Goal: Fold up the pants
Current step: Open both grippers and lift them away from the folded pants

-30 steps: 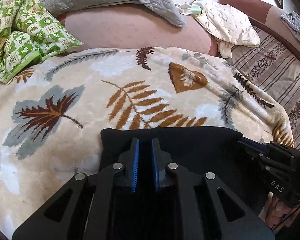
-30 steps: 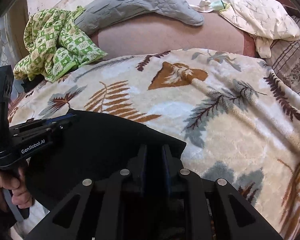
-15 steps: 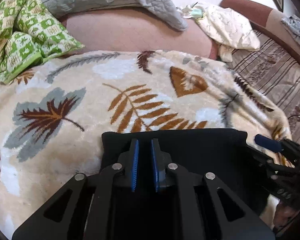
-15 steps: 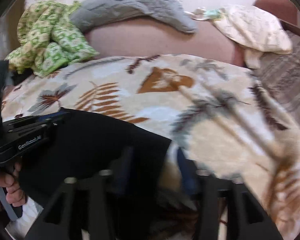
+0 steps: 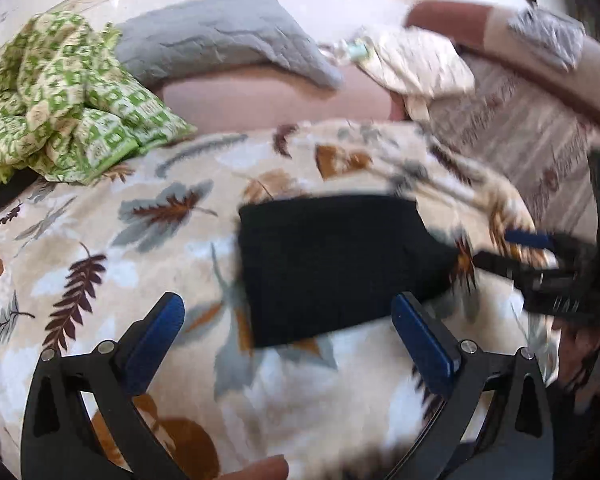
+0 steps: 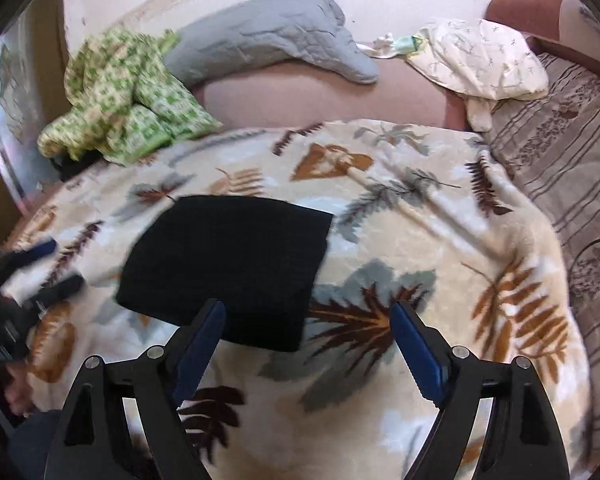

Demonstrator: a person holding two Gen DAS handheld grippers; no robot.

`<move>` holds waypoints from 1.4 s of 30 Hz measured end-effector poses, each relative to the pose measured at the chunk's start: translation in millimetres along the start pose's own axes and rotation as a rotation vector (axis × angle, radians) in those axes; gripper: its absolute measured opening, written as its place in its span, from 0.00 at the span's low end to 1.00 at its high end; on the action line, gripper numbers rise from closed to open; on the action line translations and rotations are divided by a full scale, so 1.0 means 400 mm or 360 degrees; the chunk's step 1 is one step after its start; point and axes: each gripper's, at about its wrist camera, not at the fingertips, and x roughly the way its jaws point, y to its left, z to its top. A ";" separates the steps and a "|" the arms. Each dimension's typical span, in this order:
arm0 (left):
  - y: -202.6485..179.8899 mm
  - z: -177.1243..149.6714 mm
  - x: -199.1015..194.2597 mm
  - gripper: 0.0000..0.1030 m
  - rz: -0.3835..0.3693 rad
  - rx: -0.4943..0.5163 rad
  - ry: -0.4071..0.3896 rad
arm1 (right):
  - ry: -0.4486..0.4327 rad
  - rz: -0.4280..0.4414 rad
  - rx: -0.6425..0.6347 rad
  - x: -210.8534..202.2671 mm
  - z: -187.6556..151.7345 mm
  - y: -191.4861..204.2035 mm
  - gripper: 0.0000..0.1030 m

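Note:
The black pants (image 5: pixel 332 264) lie folded into a compact rectangle on the leaf-patterned blanket (image 5: pixel 140 240); they also show in the right wrist view (image 6: pixel 228 264). My left gripper (image 5: pixel 288 332) is open and empty, held back from the near edge of the pants. My right gripper (image 6: pixel 308 336) is open and empty, just short of the pants' near right corner. Each gripper shows in the other's view: the right one (image 5: pixel 512 248) beside the pants' right edge, the left one (image 6: pixel 56 264) to their left.
A green patterned quilt (image 6: pixel 128 96) is bunched at the back left, a grey pillow (image 6: pixel 268 36) behind it. A cream cloth (image 6: pixel 480 60) lies at the back right. A striped sheet (image 6: pixel 560 152) covers the right side.
Both grippers were shut on the black pants. Both have opened, let go and pulled back toward me. The pants now lie free on the blanket.

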 end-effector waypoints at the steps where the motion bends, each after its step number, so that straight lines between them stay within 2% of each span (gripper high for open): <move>1: -0.008 -0.001 0.002 1.00 -0.0006 0.0021 0.0032 | -0.0009 0.0011 -0.0011 -0.003 -0.002 0.001 0.83; 3: -0.026 0.003 0.011 1.00 0.0034 0.0050 0.0097 | -0.0011 0.0002 -0.0069 -0.008 -0.005 0.014 0.83; 6: -0.033 0.004 0.032 1.00 0.0027 -0.0002 0.0196 | -0.0043 -0.0058 -0.0124 -0.016 -0.009 0.029 0.83; 10: -0.050 -0.012 0.061 1.00 0.0081 -0.0009 0.0300 | -0.0034 -0.0108 -0.0109 -0.006 -0.006 0.029 0.83; 16: -0.052 -0.016 0.068 1.00 0.0117 0.0013 0.0320 | -0.0048 -0.0127 -0.0107 -0.008 -0.006 0.025 0.83; 27: -0.053 -0.017 0.076 1.00 0.0107 0.0028 0.0339 | -0.0040 -0.0183 -0.0196 0.000 -0.014 0.053 0.83; 42: -0.050 -0.019 0.082 1.00 0.0106 0.0018 0.0358 | -0.0063 -0.0199 -0.0217 -0.008 -0.012 0.058 0.83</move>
